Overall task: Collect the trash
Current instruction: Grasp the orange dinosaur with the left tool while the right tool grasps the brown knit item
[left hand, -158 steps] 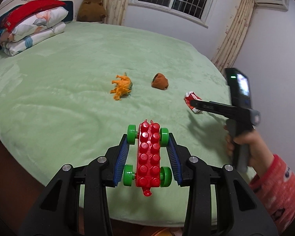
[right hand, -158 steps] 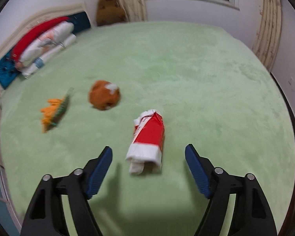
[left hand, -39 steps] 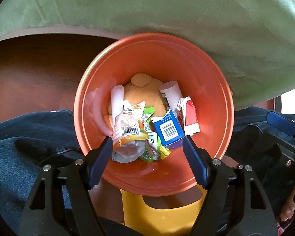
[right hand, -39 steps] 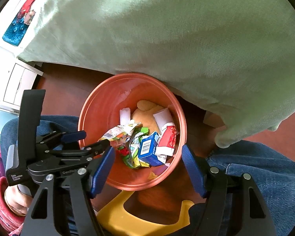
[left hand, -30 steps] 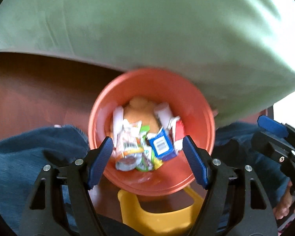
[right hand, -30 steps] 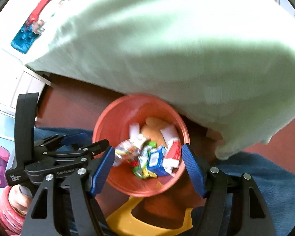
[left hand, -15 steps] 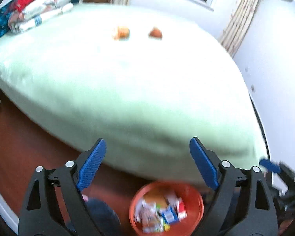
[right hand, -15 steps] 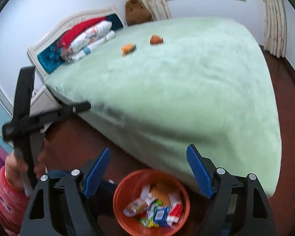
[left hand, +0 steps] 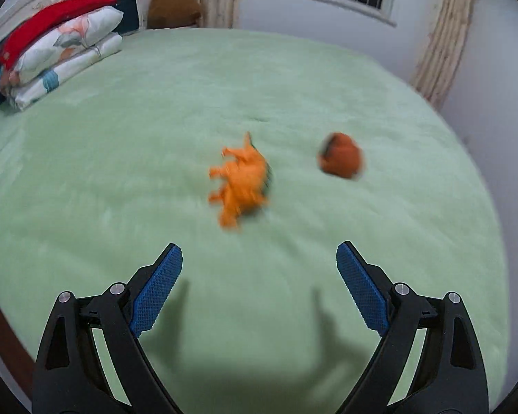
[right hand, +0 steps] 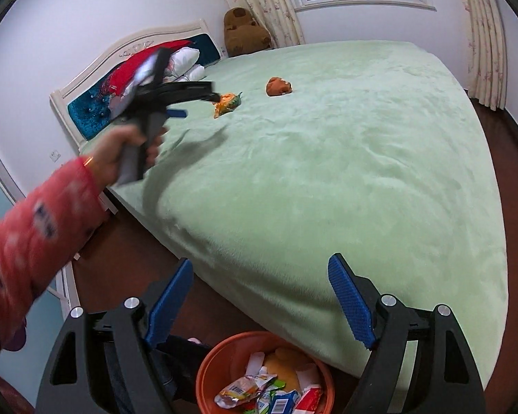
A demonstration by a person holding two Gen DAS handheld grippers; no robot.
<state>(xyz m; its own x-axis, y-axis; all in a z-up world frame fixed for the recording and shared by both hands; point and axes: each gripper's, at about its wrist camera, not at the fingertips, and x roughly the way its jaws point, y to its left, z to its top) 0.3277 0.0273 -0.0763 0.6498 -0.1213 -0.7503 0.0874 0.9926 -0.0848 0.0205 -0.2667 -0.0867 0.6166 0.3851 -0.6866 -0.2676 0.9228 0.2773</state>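
Beneath the right tool, only its camera shows the orange bin.

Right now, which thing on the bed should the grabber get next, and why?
Probably ease the left gripper forward onto the orange toy. Its jaws are wide open and empty, and the toy lies straight ahead on the green bed, nearer than the brown lump.

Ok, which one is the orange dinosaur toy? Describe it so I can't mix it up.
Start at the big green bed. Two small things lie near its middle; the orange dinosaur toy is the one nearer the pillows. Unlike the rounded brown lump beside it, it is bright orange, with legs sticking out.
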